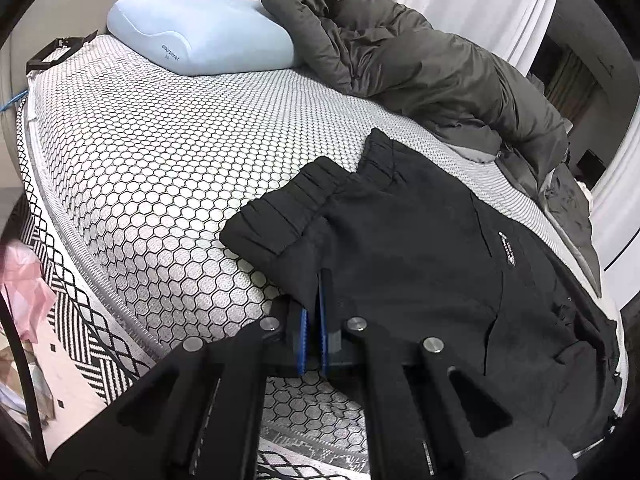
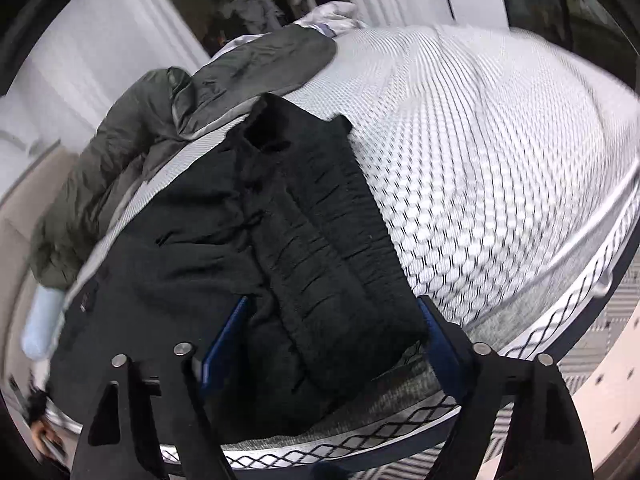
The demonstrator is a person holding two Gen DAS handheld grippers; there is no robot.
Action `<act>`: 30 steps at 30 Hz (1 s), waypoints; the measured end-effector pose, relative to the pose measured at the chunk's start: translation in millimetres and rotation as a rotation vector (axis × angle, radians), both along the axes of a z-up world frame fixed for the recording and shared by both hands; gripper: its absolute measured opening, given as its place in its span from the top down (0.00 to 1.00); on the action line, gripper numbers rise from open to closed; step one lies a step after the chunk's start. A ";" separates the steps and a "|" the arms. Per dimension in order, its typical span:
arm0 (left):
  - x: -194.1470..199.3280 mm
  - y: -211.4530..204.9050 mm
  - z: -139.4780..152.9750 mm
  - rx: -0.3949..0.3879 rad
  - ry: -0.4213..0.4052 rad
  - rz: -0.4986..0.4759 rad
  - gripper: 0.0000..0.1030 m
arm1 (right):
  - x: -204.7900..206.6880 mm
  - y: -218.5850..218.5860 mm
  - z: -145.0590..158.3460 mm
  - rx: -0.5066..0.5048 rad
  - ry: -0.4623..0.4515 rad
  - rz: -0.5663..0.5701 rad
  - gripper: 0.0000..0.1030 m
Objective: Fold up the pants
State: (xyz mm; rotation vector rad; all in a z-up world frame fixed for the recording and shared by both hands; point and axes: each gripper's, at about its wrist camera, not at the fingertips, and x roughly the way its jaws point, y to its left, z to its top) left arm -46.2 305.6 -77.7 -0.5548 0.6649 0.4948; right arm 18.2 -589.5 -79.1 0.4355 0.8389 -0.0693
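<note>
Black pants (image 1: pixel 420 248) lie on the bed's honeycomb-patterned mattress (image 1: pixel 160 160), elastic waistband toward the pillow. My left gripper (image 1: pixel 314 304) is shut on the near edge of the pants just below the waistband, its blue pads pinching the cloth. In the right wrist view the pants (image 2: pixel 280 220) lie with the ribbed waistband (image 2: pixel 332 248) running between the fingers. My right gripper (image 2: pixel 332 328) is open, its blue pads either side of the waistband end at the mattress edge (image 2: pixel 500 320).
A pale blue pillow (image 1: pixel 200 36) lies at the bed's head. A dark grey duvet (image 1: pixel 420 60) is bunched along the far side, also in the right wrist view (image 2: pixel 128 148). A patterned rug (image 1: pixel 72 320) covers the floor beside the bed.
</note>
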 end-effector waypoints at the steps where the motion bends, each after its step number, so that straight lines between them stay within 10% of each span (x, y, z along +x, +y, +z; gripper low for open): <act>1: 0.2 -0.5 -1.0 0.006 0.005 -0.002 0.98 | -1.6 0.5 3.5 -0.020 -0.007 0.002 0.43; 2: 0.7 -0.8 -1.7 0.011 0.008 -0.002 0.98 | -5.0 -1.4 6.9 -0.040 -0.018 -0.006 0.73; 3: 1.4 -1.3 -2.9 0.015 0.013 -0.003 0.98 | -11.4 -6.9 10.9 -0.071 -0.033 -0.034 0.82; 11: -1.5 -3.0 -2.5 0.039 0.038 -0.017 0.91 | -27.2 -43.7 7.1 -0.104 -0.029 -0.148 0.99; 13: -8.1 -2.6 5.2 0.054 0.047 -0.010 0.72 | -31.2 -40.2 23.9 -0.107 -0.085 -0.107 0.88; 15: -16.0 -2.3 17.5 0.083 0.034 0.009 0.36 | -30.4 -33.7 39.9 -0.124 -0.109 -0.049 0.45; 20: -6.5 -7.0 59.4 0.143 -0.032 -0.029 0.01 | 23.3 -4.7 75.9 -0.119 -0.149 0.096 0.24; 30: 147.6 18.1 72.4 0.158 0.097 -0.195 0.01 | 200.3 34.5 78.2 -0.051 -0.044 0.212 0.24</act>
